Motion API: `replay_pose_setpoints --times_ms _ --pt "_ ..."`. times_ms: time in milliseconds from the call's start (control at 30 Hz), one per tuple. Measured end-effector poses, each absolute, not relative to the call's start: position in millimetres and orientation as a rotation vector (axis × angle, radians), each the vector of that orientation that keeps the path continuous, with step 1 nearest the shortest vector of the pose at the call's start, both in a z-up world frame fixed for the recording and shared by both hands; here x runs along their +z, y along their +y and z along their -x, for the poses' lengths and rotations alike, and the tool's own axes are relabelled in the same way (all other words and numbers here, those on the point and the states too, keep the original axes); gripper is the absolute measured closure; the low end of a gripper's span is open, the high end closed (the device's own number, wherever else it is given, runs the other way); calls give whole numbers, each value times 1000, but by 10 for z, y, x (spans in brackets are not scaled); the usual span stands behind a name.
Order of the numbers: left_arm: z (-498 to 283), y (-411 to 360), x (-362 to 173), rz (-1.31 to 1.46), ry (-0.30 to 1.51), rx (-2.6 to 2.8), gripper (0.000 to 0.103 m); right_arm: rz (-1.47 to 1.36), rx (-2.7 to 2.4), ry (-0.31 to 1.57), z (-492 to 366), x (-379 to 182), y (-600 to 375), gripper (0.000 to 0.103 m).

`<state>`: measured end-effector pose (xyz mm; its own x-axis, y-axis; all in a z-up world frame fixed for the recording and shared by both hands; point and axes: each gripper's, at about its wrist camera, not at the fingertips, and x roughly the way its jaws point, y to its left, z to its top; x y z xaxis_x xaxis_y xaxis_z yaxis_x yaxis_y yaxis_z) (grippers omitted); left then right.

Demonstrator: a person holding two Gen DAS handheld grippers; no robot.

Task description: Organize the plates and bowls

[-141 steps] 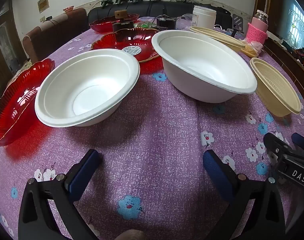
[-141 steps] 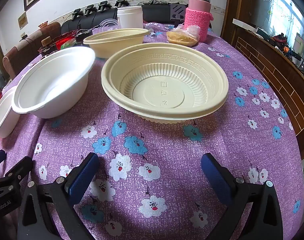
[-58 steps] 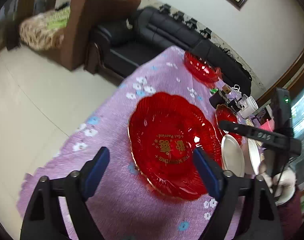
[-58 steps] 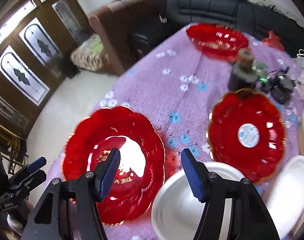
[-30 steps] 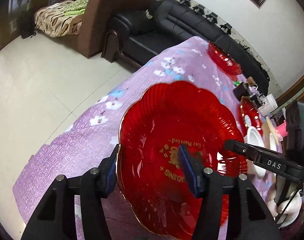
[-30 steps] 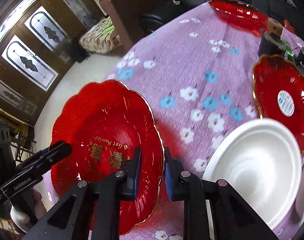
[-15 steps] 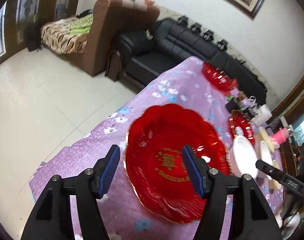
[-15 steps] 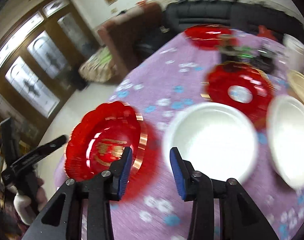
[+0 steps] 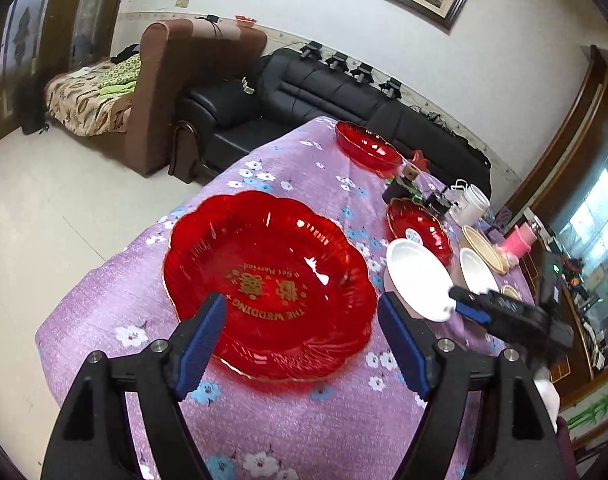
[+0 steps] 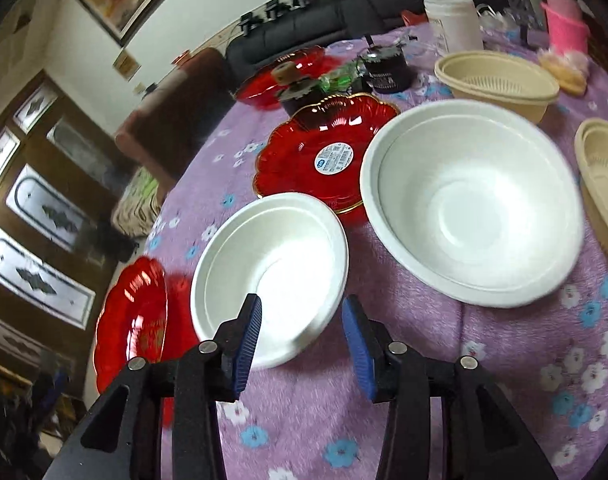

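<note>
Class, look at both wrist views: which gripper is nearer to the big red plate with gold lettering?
Left. The left gripper hangs right over the big red plate, jaws opening, nothing held. The right gripper is beside it, over a white bowl.

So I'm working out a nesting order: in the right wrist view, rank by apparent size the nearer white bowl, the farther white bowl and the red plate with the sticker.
1. Farther white bowl
2. Nearer white bowl, although closer to the camera
3. Red plate with the sticker, though it is farthest and partly hidden, so unsure
</note>
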<state>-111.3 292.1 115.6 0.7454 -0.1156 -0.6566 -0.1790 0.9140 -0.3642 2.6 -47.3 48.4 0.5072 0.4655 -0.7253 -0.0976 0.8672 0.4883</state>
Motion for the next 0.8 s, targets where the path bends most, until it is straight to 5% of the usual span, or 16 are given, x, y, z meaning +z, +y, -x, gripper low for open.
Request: replay_pose_setpoints --times_ms 233,300,367,800 --pt "1171 2750 1151 403 750 17 26 -470 354 1047 -193 262 -354 55" --pt "1157 2679 1143 398 759 4 26 -488 370 1048 -188 231 -369 64" --pt "1129 2600 1138 392 771 -10 25 -491 399 1063 -161 238 -417 86" --pt "828 1864 936 342 876 -141 26 -469 455 1103 294 444 -1005 90"
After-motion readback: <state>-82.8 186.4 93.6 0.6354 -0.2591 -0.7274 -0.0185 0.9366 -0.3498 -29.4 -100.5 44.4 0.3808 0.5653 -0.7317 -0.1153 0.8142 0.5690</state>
